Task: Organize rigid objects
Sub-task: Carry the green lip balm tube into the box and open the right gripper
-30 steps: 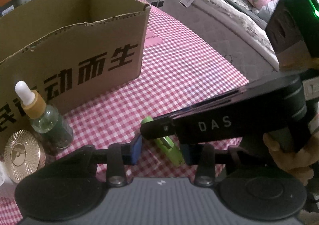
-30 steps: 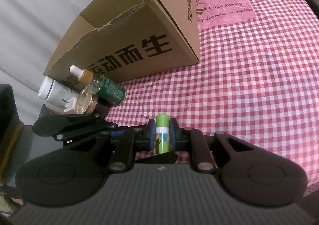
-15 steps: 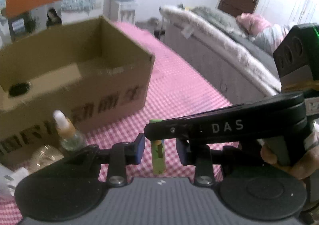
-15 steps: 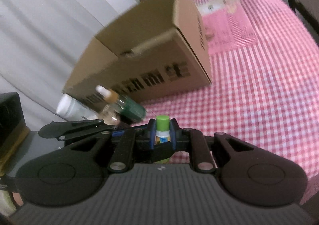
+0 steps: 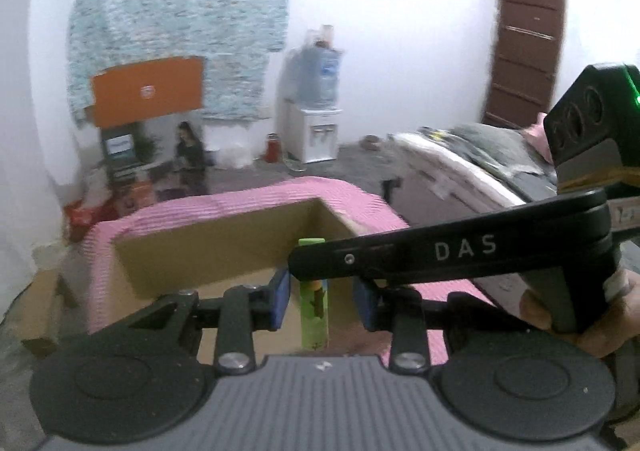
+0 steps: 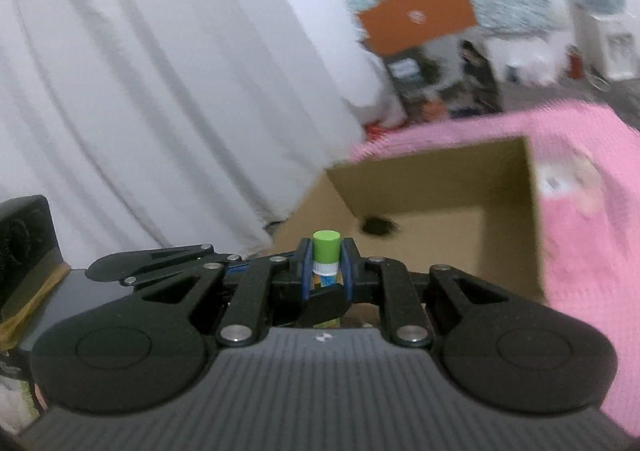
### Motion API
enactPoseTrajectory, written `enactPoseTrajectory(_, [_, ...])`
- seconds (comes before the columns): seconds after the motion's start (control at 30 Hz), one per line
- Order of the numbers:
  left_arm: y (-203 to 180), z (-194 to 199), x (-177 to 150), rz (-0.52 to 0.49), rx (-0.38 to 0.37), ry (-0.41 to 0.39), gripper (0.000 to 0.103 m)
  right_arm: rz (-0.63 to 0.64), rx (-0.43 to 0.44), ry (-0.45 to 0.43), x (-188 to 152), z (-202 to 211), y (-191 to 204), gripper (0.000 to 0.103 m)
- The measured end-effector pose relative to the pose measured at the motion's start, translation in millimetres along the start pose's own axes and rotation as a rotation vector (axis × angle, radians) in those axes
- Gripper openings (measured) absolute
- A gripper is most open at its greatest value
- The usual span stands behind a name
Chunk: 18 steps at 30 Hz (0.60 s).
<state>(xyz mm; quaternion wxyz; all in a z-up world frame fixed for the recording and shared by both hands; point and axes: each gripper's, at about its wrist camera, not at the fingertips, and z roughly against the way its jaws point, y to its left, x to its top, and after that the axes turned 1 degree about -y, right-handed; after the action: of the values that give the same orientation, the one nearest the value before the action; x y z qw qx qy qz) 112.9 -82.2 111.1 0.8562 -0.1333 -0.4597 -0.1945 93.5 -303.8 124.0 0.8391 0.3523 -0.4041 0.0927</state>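
Pink-clothed table bears an open cardboard box (image 6: 440,187) holding, seemingly, one dark object (image 6: 378,226); right gripper (image 6: 326,265) clamps a green-capped tube (image 6: 326,251).

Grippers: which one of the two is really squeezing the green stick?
The right gripper: its blue pads press the green-capped stick on both sides. The left gripper only frames it, with gaps beside its pads.

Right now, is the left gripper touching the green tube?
Apart. The left wrist view shows the left gripper with clear gaps between its blue pads and the green tube, which the right gripper clamps.
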Motion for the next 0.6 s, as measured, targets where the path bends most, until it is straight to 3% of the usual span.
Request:
enactPoseTrajectory(0.27, [86,-54,22,0.147,0.034,0.173,0.034,-0.066,0.076,0.195,59,-116,-16,0.014])
enactPoseTrajectory(0.4, [123,-95,15,0.217,0.031,0.283,0.035,-0.146,0.077,0.319,64,-174,-35,0.014])
enactPoseTrajectory(0.6, [148,-133,2,0.227,0.076,0.387,0.034,-0.231,0.067,0.461,59,-246,-62,0.014])
